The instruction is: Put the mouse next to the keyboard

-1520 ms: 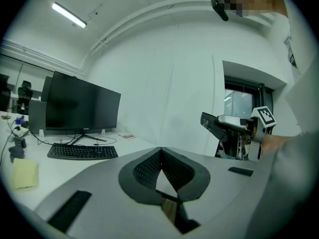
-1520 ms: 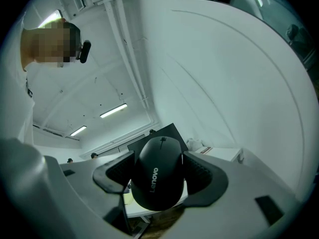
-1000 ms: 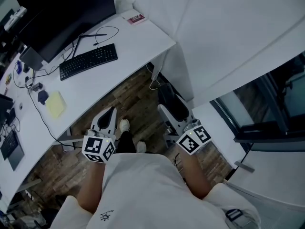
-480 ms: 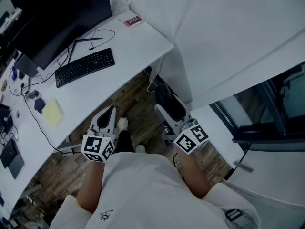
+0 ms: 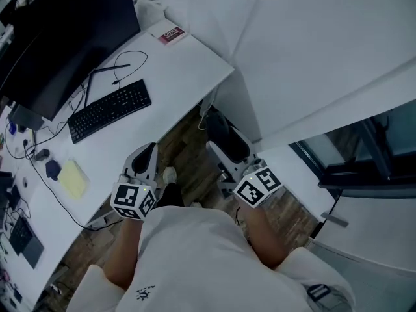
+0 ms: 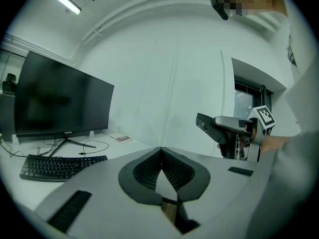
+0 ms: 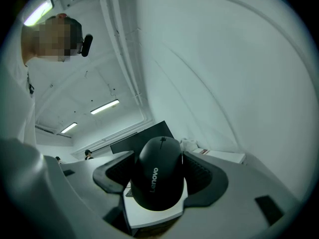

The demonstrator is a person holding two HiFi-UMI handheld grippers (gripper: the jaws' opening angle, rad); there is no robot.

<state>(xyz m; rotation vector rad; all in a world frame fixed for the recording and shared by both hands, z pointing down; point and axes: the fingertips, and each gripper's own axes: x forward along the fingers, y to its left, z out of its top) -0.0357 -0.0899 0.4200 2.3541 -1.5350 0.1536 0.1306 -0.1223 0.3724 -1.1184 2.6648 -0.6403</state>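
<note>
Right gripper view | right gripper [image 7: 159,169] pinching black "Lenovo" mouse [image 7: 158,180] | left gripper [image 6: 160,154] pressed together

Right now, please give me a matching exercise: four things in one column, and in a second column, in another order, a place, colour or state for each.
1. mouse
2. keyboard
3. left gripper
4. notepad

A. shut, empty
B. yellow
C. held in the right gripper
D. black, lying on the desk

Pairs: 1-C, 2-D, 3-A, 4-B.

Monitor [image 5: 71,44] partly out of view
</note>
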